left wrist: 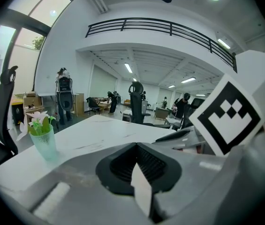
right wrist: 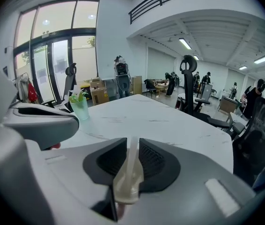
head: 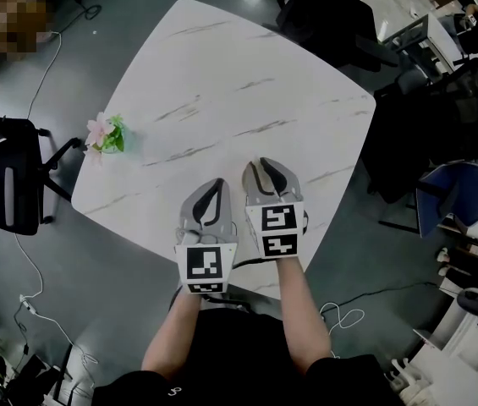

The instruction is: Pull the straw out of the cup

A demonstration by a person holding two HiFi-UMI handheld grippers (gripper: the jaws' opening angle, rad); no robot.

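- The straw, a pale, flattened tube, sits pinched between the ribbed pads of the right claw. It is out of the cup and well apart from it.
- The right claw's jaws are closed tight on the straw. It hovers over the near edge of the worktop.
- The cup is pale green and translucent and holds pink flowers with green leaves. It stands upright close to the worktop's left edge, far from both claws.
- The left claw is just beside the right one. Its jaws are pressed together, and only a pale wedge I cannot identify shows at the seam.
- The worktop is a rounded square of white marble-look board with thin grey veins.
- The floor is grey, with loose cables trailing at the left.
- A black office chair stands off the left side, and a blue chair off the right.
- The room is a large open hall with tall windows, a railed mezzanine, strip ceiling lights and people standing far off.
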